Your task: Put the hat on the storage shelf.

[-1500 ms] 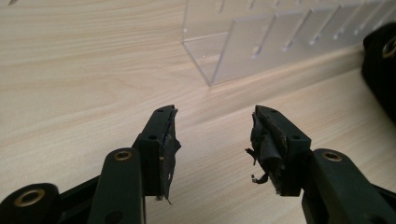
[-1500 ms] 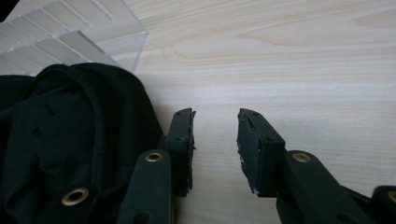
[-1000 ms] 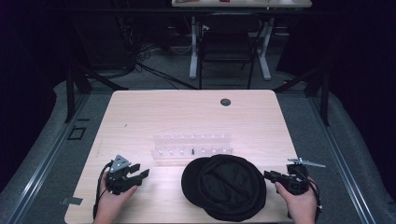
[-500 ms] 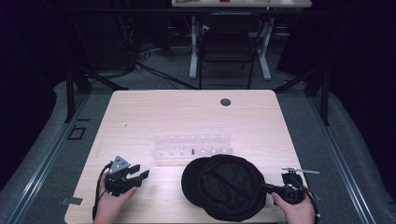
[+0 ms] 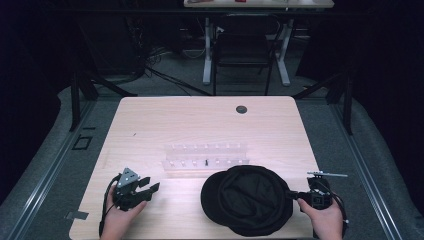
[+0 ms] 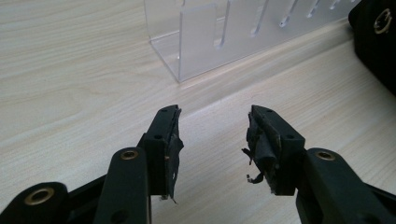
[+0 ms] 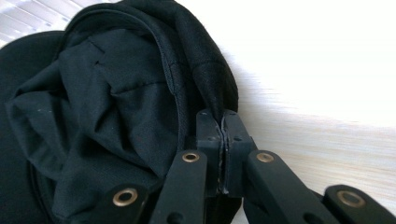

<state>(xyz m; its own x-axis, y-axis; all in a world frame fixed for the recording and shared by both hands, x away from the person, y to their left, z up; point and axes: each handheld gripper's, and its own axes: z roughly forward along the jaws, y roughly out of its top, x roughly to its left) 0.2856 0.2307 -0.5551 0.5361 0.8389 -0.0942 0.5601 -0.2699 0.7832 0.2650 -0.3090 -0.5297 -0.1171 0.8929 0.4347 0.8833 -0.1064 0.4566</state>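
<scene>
Firmly clamped by the right gripper (image 5: 291, 195) at its rim: black cap (image 5: 247, 200), lying crown-down on the tabletop (image 5: 200, 125) just ahead. Meanwhile, left gripper (image 5: 150, 185) spread wide, nothing between, clear rack (image 5: 206, 155) beyond.

A dim lab: wooden table (image 5: 200, 125), floor cables (image 5: 165, 75), metal stands (image 5: 80, 90).

Clear acrylic rack (image 5: 206, 155) mid-table (image 5: 150, 125), small dark round grommet (image 5: 241, 109) near its far edge.
</scene>
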